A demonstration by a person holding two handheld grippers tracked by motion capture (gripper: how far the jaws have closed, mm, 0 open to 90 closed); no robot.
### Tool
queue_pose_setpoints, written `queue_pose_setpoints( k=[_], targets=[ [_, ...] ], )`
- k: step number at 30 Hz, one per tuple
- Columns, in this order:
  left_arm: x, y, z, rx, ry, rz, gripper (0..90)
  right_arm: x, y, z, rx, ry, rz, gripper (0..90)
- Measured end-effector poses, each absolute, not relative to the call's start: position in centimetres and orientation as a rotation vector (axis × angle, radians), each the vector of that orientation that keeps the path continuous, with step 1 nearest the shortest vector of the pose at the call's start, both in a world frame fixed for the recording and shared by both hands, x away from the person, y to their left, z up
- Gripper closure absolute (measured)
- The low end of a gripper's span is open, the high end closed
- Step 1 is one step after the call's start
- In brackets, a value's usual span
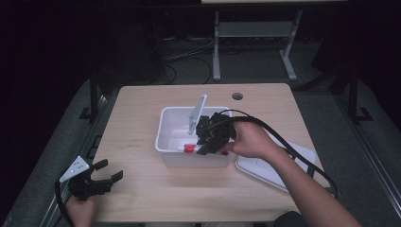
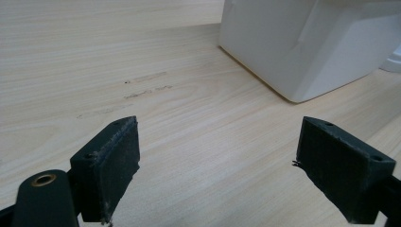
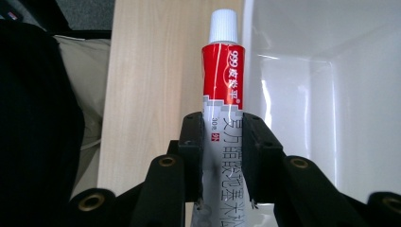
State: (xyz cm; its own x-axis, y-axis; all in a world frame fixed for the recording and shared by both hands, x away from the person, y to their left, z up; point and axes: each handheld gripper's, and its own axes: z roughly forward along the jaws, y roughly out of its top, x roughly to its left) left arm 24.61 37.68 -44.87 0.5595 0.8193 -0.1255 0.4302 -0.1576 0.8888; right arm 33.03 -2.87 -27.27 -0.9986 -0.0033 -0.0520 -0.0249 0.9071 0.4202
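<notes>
While my right hand-held gripper has its jaws closed on the ointment tube, I've got it poised at the near wall of the white bin, the tube's red end and white cap just showing at the rim in the high view. From the right gripper view the pads pinch the tube's silver lower body, cap pointing away from me, with the bin's white inside to one side and bare table to the other. The grip looks centred, and that matters: a soft tube squashes, so I want firm pressure, no more, or it could buckle or slip out sideways. My best move, I judge, is to carry it clear of the wall before going sideways, keeping the wrist steady so the long end doesn't swing and clip the rim. The bin's lid lies on the table just beside the bin, under my forearm, so I'll mind that. My left hand-held gripper rests at the table's near left corner, jaws wide apart, holding nothing, well away from the bin.
</notes>
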Motion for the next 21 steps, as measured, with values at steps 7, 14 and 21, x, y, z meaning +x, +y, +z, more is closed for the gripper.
queue_pose_setpoints(
  k=[7,14,21],
  targets=[
    [24.6,37.6,-44.9,1.786,1.033,0.482,13.4,34.6,-3.0,-27.5,0.014,3.018,0.648,71.3],
    [24.6,37.7,-44.9,1.778,1.033,0.48,13.4,35.6,-2.8,-28.0,0.043,3.03,0.637,71.3],
    [24.6,37.6,-44.8,1.782,1.034,0.48,13.4,36.3,-2.7,-28.5,0.049,3.033,0.626,71.3]
  ],
)
